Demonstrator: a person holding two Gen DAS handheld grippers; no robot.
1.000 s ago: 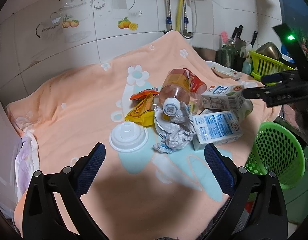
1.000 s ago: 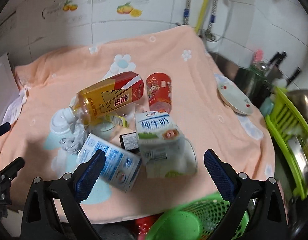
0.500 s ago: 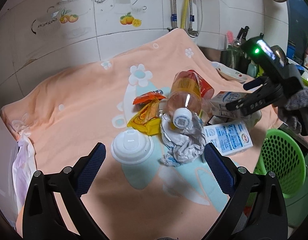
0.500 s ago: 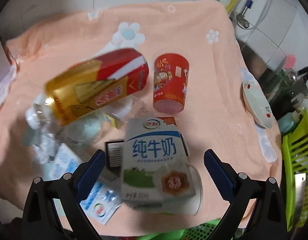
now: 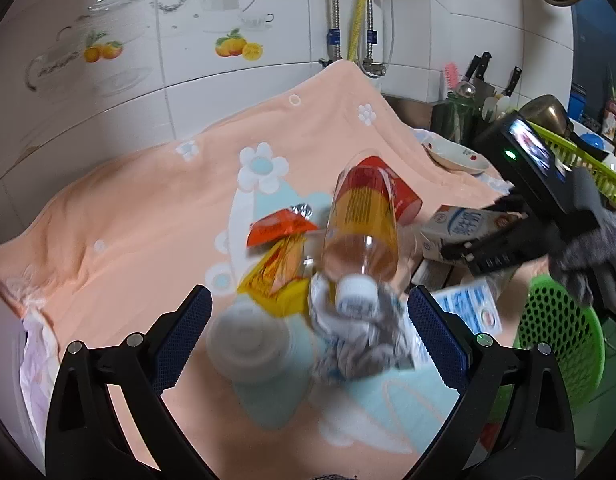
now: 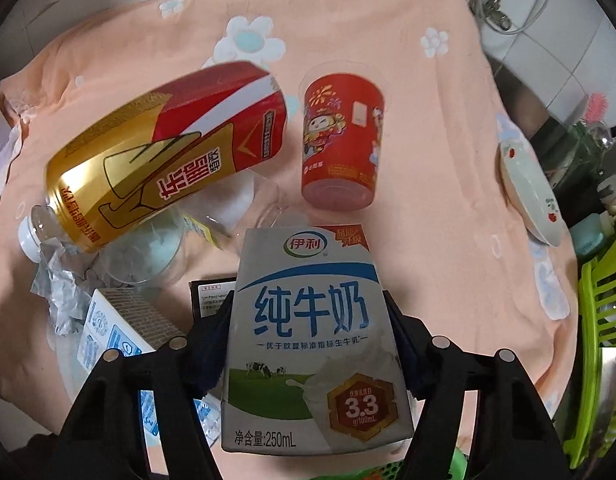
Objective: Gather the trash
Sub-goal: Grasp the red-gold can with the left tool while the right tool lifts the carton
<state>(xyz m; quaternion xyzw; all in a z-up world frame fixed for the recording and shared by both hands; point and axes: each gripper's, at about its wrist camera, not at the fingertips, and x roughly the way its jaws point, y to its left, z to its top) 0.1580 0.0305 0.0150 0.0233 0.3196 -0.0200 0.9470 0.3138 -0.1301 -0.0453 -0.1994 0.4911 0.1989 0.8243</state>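
Observation:
A pile of trash lies on the peach cloth (image 5: 139, 216). My right gripper (image 6: 310, 320) is shut on a white milk carton (image 6: 312, 336); it also shows in the left wrist view (image 5: 460, 224). My left gripper (image 5: 308, 320) is open, its fingers either side of a crumpled wrapper (image 5: 356, 344) and the cap of a yellow-red bottle (image 5: 362, 228). The bottle also shows in the right wrist view (image 6: 163, 152). A white lid (image 5: 247, 344), an orange snack bag (image 5: 279, 248), a red cup (image 6: 342, 140) and a second carton (image 6: 115, 328) lie around.
A green basket (image 5: 556, 352) stands off the table's right edge. A small dish (image 6: 528, 196) sits at the cloth's far right. A knife block (image 5: 464, 116) and a yellow-green dish rack (image 6: 600, 312) stand beyond it. A tiled wall (image 5: 187, 40) is behind.
My right gripper has come down over the milk carton and closed on it. My left gripper has moved forward to the wrapper and bottle cap.

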